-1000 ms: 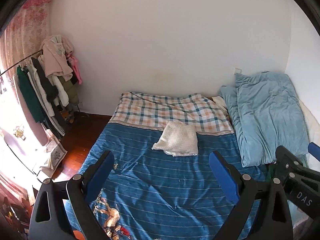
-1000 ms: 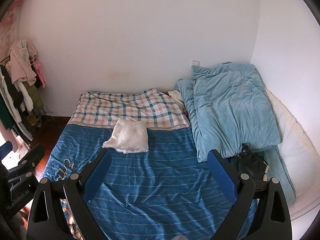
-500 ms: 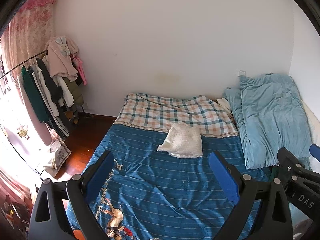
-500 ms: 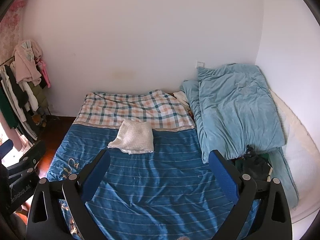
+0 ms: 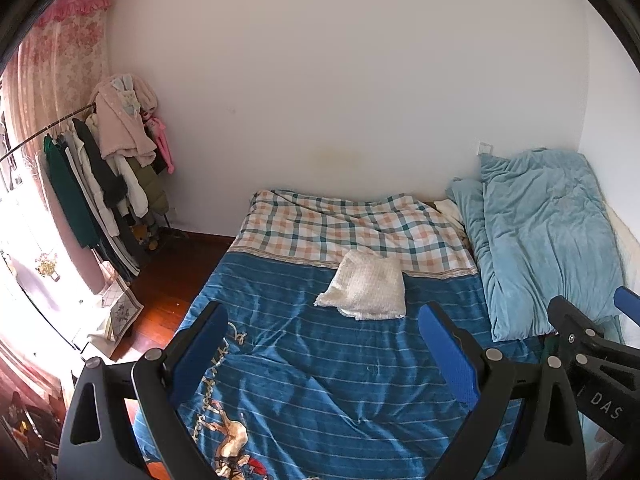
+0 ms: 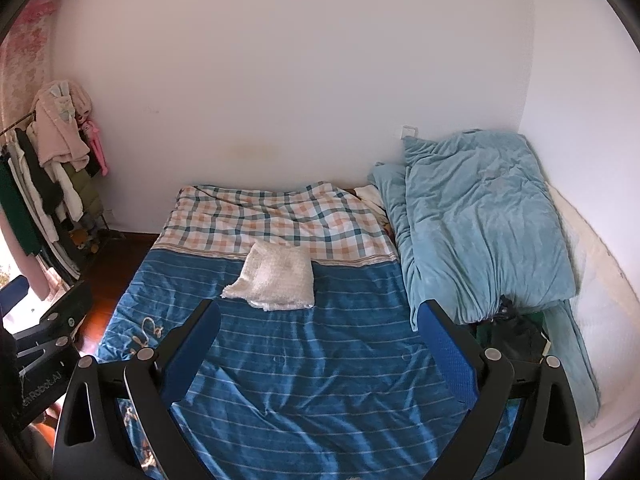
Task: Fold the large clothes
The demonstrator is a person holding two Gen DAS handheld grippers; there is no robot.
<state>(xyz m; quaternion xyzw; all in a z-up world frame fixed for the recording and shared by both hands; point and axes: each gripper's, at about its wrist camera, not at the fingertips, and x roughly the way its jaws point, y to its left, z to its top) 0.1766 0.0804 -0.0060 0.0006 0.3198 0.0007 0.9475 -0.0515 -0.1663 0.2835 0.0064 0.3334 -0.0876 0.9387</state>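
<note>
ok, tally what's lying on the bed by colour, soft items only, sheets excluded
White: 1, the folded knit garment
Light blue: 1, the quilt piled along the right side
Dark: 1, a black-green bundle at the quilt's near end; cannot tell whether it is one item or several
Total: 3

Setting: home bedroom.
Landmark: bed [image 5: 360,368] with a blue striped cover, set against a white wall [image 5: 340,80].
On the bed, far end: checked blanket [image 5: 344,232].
On the bed, right side: light blue duvet [image 6: 480,220].
Left of the bed: clothes rail [image 5: 100,168] hung with coats; wooden floor [image 5: 168,280].
Beyond the rail: pink floral curtain [image 5: 60,56].
</note>
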